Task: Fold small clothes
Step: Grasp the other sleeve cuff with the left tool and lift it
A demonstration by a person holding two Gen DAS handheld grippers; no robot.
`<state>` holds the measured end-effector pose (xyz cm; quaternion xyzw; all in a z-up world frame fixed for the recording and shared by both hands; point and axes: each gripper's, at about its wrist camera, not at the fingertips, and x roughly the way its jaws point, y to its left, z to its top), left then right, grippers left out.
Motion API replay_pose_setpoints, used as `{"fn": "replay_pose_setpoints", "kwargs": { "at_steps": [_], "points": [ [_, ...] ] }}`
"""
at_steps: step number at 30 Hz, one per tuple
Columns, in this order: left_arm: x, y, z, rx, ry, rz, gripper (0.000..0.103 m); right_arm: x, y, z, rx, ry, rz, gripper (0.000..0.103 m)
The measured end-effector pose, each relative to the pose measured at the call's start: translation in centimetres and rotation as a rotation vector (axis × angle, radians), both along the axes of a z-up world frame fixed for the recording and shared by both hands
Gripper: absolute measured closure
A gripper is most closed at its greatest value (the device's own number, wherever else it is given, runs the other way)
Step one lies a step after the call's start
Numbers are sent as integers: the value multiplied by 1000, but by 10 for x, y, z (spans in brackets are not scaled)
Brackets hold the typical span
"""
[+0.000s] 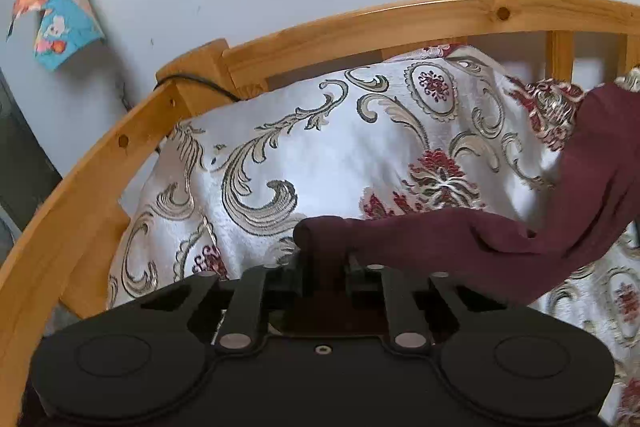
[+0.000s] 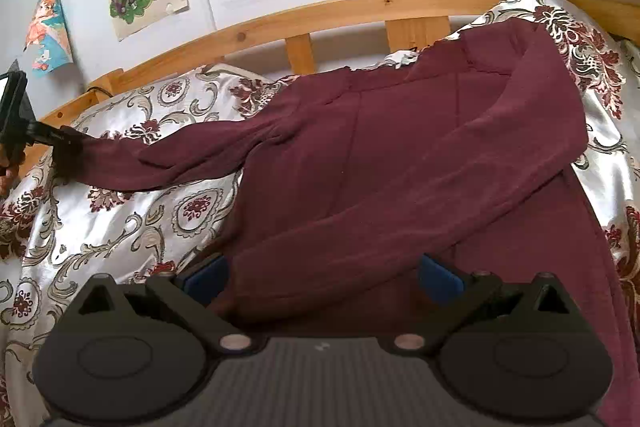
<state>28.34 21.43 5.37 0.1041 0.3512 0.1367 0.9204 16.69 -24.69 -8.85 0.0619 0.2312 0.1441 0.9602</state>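
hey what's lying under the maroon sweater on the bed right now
Under the maroon sweater lies the floral bedspread, showing all around it. Whatever sits directly beneath the sweater's body is covered. The left gripper pinches one sleeve cuff; the other sleeve lies folded across the front.

We observe soft, even daylight with faint shadows, and sheen on the satin bedspread [image 2: 120, 227]. Fisheye distortion bows the wooden bed rail [image 1: 360, 23]; corners darken, and fine detail appears slightly soft throughout.
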Motion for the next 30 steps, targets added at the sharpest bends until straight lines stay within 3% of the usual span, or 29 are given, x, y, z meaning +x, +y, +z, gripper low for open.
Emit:
{"fn": "replay_pose_setpoints", "kwargs": {
  "at_steps": [3, 7, 10, 14, 17, 21, 25, 30],
  "points": [
    [-20, -4, 18, -48, -13, 85, 91, -1, 0, 0, 6, 5, 9, 0],
    [-53, -6, 46, -144, -79, 128, 92, -2, -4, 4, 21, -1, 1, 0],
    [-61, -1, 55, -205, -42, 187, 92, -3, -7, 6, 34, -2, -4, 0],
    [-71, 17, 44, -363, -14, 308, 92, -5, -6, 8, 42, -2, -1, 0],
    [-72, 18, 27, -374, 13, 352, 92, -7, -6, 10, 44, -10, 3, 0],
    [-74, 14, 23, -445, 6, 409, 92, -7, -8, 12, 50, -15, -1, 0],
    [-80, -12, 45, -437, -71, 370, 92, -7, -9, 13, 54, -20, -8, 0],
    [-88, -75, 84, -372, -173, 192, 92, -8, -17, 15, 69, -36, -38, 0]
  ]
}}
